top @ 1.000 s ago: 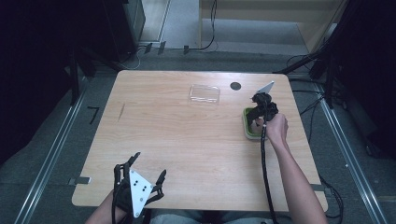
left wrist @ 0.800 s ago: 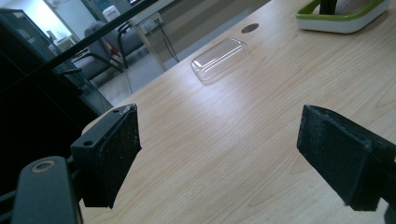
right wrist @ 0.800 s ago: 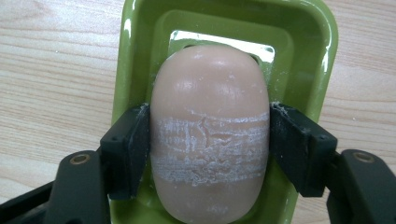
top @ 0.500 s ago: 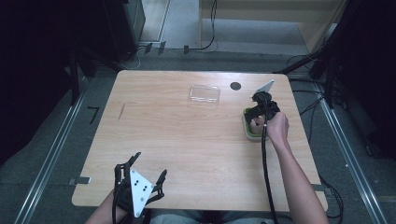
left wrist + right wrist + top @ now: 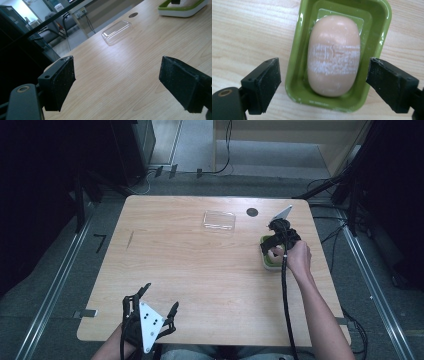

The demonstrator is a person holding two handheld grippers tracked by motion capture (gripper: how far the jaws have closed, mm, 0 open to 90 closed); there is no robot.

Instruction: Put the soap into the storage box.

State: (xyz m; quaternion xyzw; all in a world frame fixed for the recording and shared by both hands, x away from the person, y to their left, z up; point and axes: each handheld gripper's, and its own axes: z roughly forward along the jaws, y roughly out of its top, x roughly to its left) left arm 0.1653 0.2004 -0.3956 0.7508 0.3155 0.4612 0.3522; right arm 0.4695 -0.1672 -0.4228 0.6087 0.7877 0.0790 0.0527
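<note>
Right hand-held gripper (image 5: 322, 85) hangs straight above the green soap dish (image 5: 377, 32), jaws spread wide, one each side of the dish. They have just been opening; nothing is pinched between them. The soap bar (image 5: 333, 53), pinkish with a scuffed white band across its middle, lies lengthwise in the dish, apart from both pads.

In the high view the dish (image 5: 264, 255) sits near the right edge of the surface (image 5: 200, 270), under the right hand-held gripper (image 5: 276, 245). The clear lid (image 5: 219, 220) lies well apart, toward the far middle, near a dark round hole (image 5: 252, 212).

Left hand-held gripper (image 5: 150, 312) is at the near edge, jaws spread, holding nothing; its own view looks across bare wood toward the lid (image 5: 117, 32).

Step in hand, as I judge it: soap is set down, lid comes next.

- Lift the right hand-held gripper straight up so the pads clear the rim and do not nudge the dish.
- Soap looks centred; leave it alone.
- Take the lid by its long sides: thin, clear plastic, likely slippery, so a light pinch.
- Line the lid up with the dish before lowering.
</note>
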